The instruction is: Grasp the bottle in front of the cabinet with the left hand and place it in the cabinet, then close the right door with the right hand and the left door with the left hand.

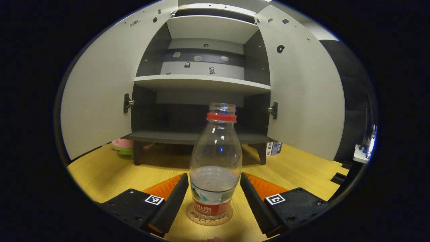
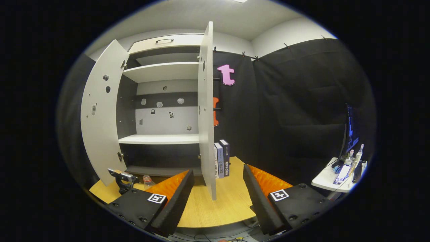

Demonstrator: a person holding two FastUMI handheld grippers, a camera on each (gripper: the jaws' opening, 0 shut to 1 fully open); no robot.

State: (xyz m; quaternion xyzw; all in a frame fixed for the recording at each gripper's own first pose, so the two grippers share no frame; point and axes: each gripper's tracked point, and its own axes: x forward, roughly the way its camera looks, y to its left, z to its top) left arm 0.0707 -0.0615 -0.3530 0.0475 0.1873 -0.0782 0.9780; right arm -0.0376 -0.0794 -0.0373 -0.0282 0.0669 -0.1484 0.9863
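Observation:
A clear plastic bottle (image 1: 215, 161) with a red neck ring, no cap and some water in it stands on a round coaster (image 1: 209, 218) on the wooden table, in front of the cabinet. My left gripper (image 1: 214, 176) is open, one finger on each side of the bottle's lower half and very close to it. The cabinet's left door (image 1: 100, 90) and right door (image 1: 302, 90) both stand open, showing its dark bottom shelf (image 1: 198, 137). In the right gripper view my right gripper (image 2: 218, 178) is open and holds nothing, just in front of the right door's edge (image 2: 206, 111). The bottle (image 2: 147, 182) shows small at lower left.
A pink and green object (image 1: 122, 146) lies behind the left door. Books (image 2: 221, 158) stand beside the cabinet, behind the right door. A white side table (image 2: 336, 178) with small items is at far right, past the table's edge. The upper white shelf (image 1: 201, 82) is bare.

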